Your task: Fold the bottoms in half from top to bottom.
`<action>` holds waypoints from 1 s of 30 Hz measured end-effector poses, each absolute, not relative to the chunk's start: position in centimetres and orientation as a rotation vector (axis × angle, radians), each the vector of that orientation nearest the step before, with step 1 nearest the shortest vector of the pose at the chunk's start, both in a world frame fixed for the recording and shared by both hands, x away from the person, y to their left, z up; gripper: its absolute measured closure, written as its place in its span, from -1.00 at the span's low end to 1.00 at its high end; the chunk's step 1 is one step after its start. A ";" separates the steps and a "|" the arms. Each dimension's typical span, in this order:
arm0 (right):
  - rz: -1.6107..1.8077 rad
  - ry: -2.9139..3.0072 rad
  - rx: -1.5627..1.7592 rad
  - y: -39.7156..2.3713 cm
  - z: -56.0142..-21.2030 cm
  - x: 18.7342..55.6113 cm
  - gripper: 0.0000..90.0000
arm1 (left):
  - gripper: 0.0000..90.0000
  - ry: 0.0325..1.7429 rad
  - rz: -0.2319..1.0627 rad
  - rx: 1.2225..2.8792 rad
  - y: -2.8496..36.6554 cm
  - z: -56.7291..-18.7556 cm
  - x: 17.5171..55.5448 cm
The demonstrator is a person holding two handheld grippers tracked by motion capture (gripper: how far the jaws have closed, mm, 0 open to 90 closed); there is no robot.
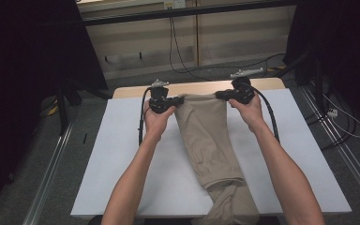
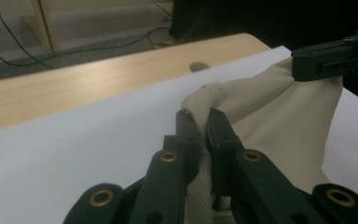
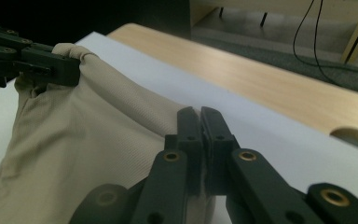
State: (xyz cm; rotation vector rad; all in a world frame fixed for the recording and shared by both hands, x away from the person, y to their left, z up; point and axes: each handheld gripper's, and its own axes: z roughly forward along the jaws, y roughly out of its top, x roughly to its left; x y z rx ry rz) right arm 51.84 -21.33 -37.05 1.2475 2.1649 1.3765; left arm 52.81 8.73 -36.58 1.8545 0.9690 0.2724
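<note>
A beige garment point(image 1: 208, 140) lies lengthwise on the white sheet point(image 1: 126, 159), its near end bunched at the table's front edge. Its far edge is lifted and stretched between both grippers. My left gripper point(image 1: 179, 100) is shut on the far left corner; in the left gripper view the jaws point(image 2: 203, 120) pinch a fold of the beige cloth point(image 2: 279, 116). My right gripper point(image 1: 219, 95) is shut on the far right corner, and its jaws point(image 3: 199, 115) clamp the cloth's edge point(image 3: 88, 135). Each gripper view shows the other gripper point(image 2: 307, 63) point(image 3: 60, 67) holding its corner.
A strip of bare wooden tabletop point(image 1: 197, 87) runs along the far edge beyond the sheet. Black cables point(image 1: 178, 51) trail on the grey floor behind. Dark stands point(image 1: 63, 101) flank the table, and metal rails point(image 1: 351, 159) run along both sides.
</note>
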 end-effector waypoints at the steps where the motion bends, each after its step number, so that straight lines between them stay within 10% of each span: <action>1: 1.382 2.159 1.244 -21.1 -36.5 52.0 0.96 | 0.90 0.970 0.283 1.857 9.0 -36.1 52.9; 21: 1.368 1.989 1.269 -21.3 -29.6 56.1 0.95 | 0.89 0.992 0.354 1.805 7.3 -30.7 58.6; 25: 1.254 1.927 1.327 -21.4 -30.2 56.9 0.09 | 0.09 1.079 0.415 1.826 6.7 -32.4 59.1; 30: 1.195 1.970 1.334 -22.1 -31.5 56.4 -0.07 | -0.25 1.061 0.440 1.896 7.2 -34.0 58.1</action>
